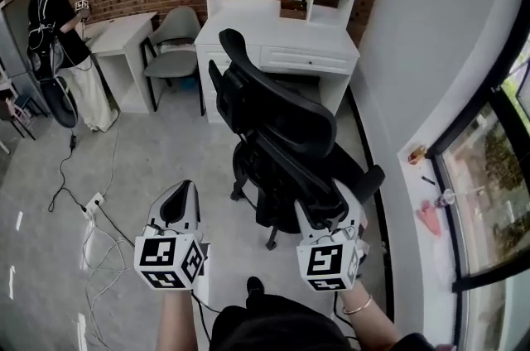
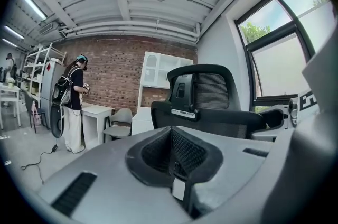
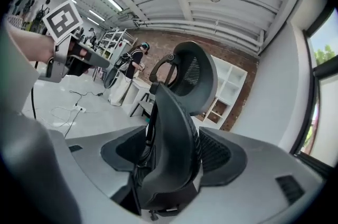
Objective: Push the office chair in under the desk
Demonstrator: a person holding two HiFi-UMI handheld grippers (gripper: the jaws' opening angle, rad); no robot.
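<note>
The black office chair (image 1: 281,134) stands on the floor in front of the white desk (image 1: 286,35), its backrest toward me and its seat pulled out from the desk. My right gripper (image 1: 327,207) is at the backrest's lower right edge. In the right gripper view the backrest edge (image 3: 177,122) runs up between the wide jaws of the right gripper (image 3: 169,162), with a dark gap on its left side. Left of the chair, my left gripper (image 1: 180,194) is shut and empty. In its own view the left gripper (image 2: 174,162) points at the chair's back (image 2: 211,93).
A person (image 1: 54,10) stands at a small white table (image 1: 124,35) at the back left, beside a grey chair (image 1: 174,47). Cables and a power strip (image 1: 91,204) lie on the floor at left. A wall and window sill (image 1: 422,200) run along the right.
</note>
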